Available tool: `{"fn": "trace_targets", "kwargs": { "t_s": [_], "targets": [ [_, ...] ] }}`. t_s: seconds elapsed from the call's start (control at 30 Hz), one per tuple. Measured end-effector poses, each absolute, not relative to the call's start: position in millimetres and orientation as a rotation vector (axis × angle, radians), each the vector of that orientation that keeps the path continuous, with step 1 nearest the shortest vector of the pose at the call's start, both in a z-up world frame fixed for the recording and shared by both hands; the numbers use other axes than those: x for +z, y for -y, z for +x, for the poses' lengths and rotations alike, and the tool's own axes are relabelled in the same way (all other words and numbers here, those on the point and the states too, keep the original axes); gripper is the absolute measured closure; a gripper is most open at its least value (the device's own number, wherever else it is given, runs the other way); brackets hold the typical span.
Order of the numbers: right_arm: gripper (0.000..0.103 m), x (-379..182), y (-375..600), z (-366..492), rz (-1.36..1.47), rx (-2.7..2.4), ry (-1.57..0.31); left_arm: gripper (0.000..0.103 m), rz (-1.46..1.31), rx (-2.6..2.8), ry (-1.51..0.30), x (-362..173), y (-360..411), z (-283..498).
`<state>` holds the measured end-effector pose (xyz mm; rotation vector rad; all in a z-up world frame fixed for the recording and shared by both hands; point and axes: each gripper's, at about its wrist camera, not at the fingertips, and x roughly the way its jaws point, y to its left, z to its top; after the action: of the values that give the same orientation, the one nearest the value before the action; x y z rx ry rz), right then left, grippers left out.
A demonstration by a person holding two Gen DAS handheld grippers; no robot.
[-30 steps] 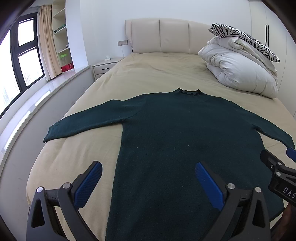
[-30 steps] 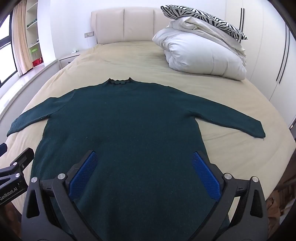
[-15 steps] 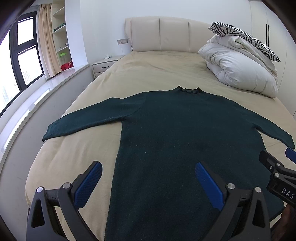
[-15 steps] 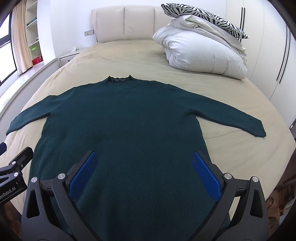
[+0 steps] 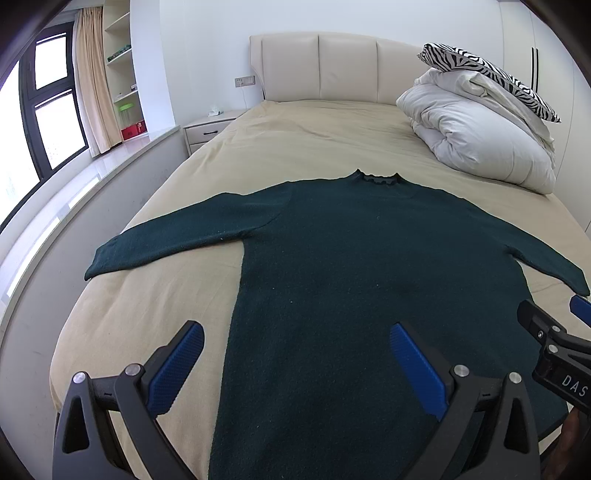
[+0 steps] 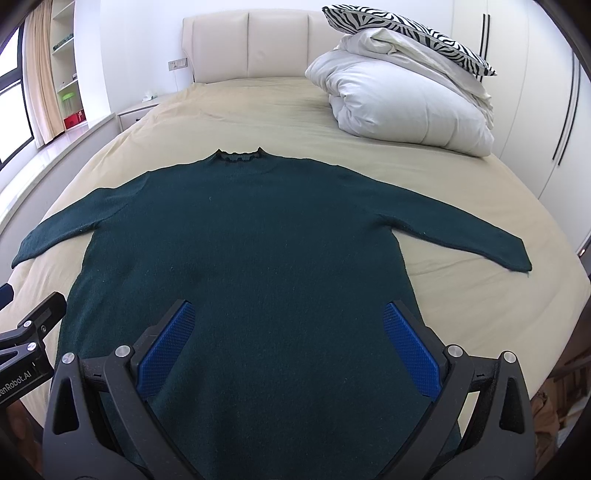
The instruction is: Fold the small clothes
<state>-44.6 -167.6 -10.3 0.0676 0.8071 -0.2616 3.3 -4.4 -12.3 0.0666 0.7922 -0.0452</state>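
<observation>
While both grippers are hovering above the near end of the bed [image 5: 295, 147], a dark green sweater [image 5: 369, 266] is lying flat on the beige sheet with its collar [image 6: 238, 155] pointing toward the headboard [image 6: 251, 44] and both sleeves stretching out to the sides. The left gripper [image 5: 295, 363] is holding its blue pads [image 5: 177, 369] wide apart and gripping nothing; it is sitting over the sweater's lower left edge, one pad over bare sheet and the other over the knit. The right gripper [image 6: 288, 347] is likewise spreading its pads [image 6: 410, 347] wide with nothing between them, above the lower body of the sweater. Whether either one is touching the fabric is not clear. A white duvet [image 6: 402, 99] is lying bundled at the far right of the bed, with a zebra-striped pillow [image 6: 406, 29] resting on top. A nightstand [image 5: 210, 127] is standing beside the bed on the left, near the window [image 5: 51, 110].
</observation>
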Motion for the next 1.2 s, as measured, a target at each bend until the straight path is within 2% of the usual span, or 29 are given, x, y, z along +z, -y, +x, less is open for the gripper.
{"fn": "trace_targets", "kwargs": {
  "t_s": [1.2],
  "targets": [
    [0.000,-20.4,165.5,-37.7,0.069,-0.256,-0.831,0.000,0.064,-0.047,-0.799,-13.3,3.5,4.6]
  ]
}}
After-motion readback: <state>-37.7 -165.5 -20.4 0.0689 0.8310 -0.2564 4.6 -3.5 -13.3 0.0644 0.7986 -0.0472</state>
